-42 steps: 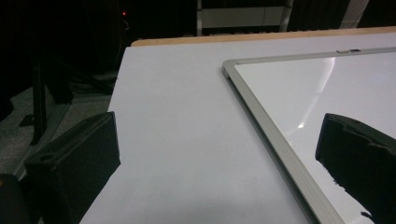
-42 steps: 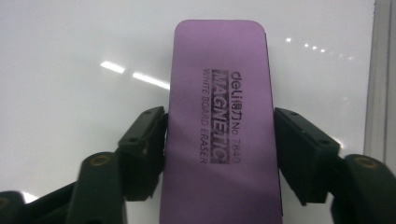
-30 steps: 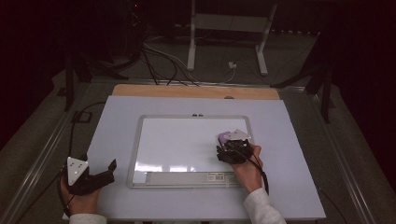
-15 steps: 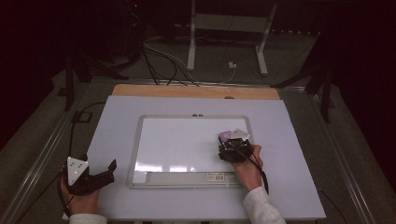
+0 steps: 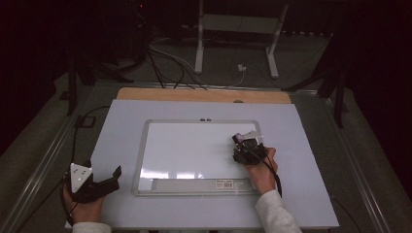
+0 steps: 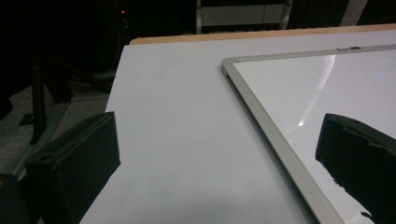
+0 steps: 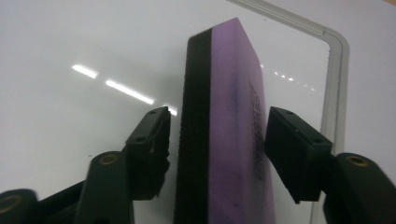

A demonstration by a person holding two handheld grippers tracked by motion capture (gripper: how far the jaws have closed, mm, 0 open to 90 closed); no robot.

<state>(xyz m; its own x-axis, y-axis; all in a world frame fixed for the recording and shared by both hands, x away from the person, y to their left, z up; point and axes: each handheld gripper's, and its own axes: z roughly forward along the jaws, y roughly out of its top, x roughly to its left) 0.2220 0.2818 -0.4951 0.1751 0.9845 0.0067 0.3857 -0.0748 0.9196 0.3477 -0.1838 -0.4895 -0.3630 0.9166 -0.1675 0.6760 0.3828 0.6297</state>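
Eraser stands between right tool's jaws on whiteboard.

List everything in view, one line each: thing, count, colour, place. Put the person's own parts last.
Rectangular whiteboard with silver metal frame: one, white, flat at the table's middle.
Purple foam eraser block with black felt face: one, purple and black, on the whiteboard's right part, between the right jaws.
Table with pale sheet top: one, pale lilac-white, wooden strip along its far edge.
Metal stand legs: one frame, light grey, on the floor beyond the table.
Left hand-held gripper: one, black, near-left table corner, open.
Right hand-held gripper: one, black, over the whiteboard.
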